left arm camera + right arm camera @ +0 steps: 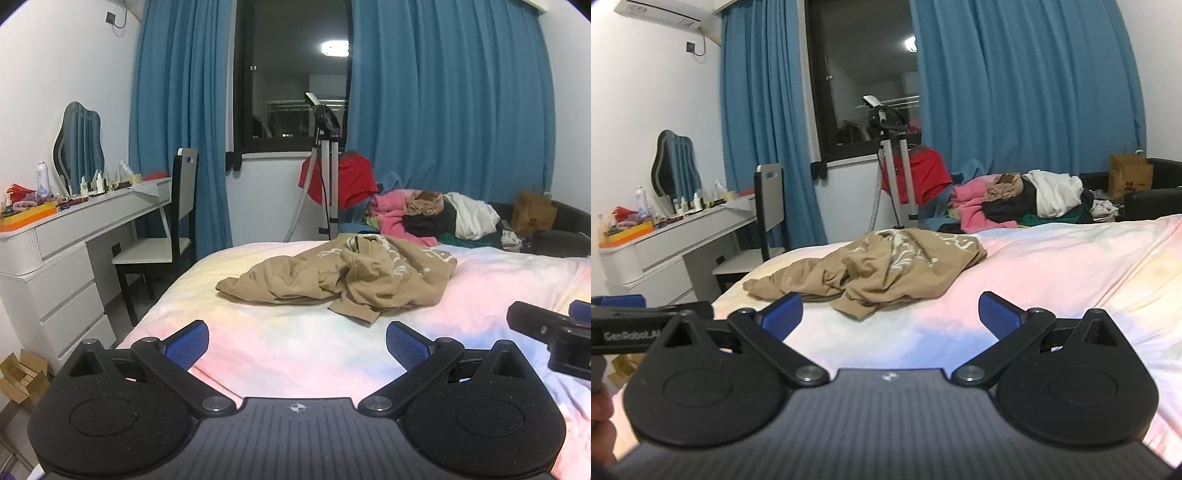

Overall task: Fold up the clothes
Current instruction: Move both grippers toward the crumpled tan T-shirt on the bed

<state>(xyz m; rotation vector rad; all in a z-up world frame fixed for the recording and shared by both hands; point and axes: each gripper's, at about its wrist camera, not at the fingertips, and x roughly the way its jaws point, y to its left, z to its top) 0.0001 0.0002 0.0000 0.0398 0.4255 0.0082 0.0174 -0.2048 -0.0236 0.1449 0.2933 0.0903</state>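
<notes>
A crumpled tan garment [343, 277] with white print lies in a heap on the pastel bed [295, 350], towards its far end. It also shows in the right wrist view [875, 266]. My left gripper [297, 341] is open and empty, hovering above the bed short of the garment. My right gripper [890, 314] is open and empty too, just short of the garment's near edge. The right gripper's body shows at the right edge of the left wrist view [554, 339]. The left gripper's body shows at the left edge of the right wrist view [635, 325].
A pile of other clothes [424, 214] lies beyond the bed's far end, beside a brown paper bag [533, 214]. A tripod with a red cloth [330, 177] stands by the window. A white dresser [74, 240] and a chair [162, 243] stand left of the bed.
</notes>
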